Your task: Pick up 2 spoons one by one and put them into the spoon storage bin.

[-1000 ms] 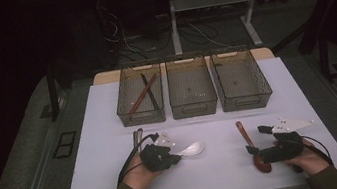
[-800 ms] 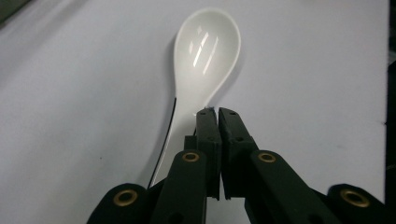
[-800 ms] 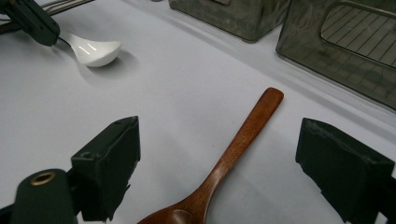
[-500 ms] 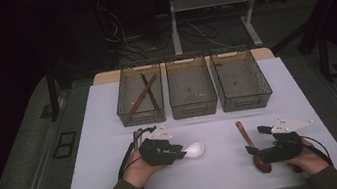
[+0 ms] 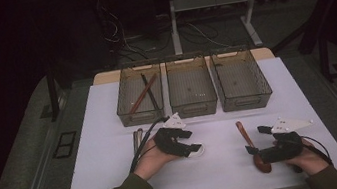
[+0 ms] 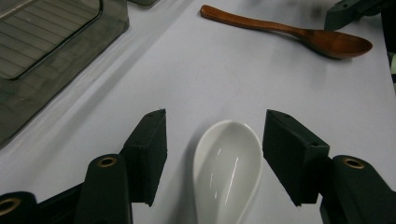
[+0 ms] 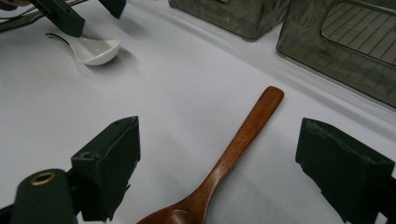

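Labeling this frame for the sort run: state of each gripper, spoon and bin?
Left gripper: open, jaws just been opening, astride the white spoon, no contact.
White spoon: flat on table, bowl up.
Right gripper: open, astride the wooden spoon.
Wooden spoon: flat on table.
Left bin: holds chopsticks.
Middle bin: empty.
Right bin: empty.

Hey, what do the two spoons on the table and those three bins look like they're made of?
White spoon: likely glazed ceramic or porcelain, glossy with bright reflections, though hard plastic is possible.
Brown spoon: wood, reddish-brown with a smooth, lightly polished sheen.
Bins: translucent smoky-grey plastic; you can see through the walls to the sticks lying in the left bin.
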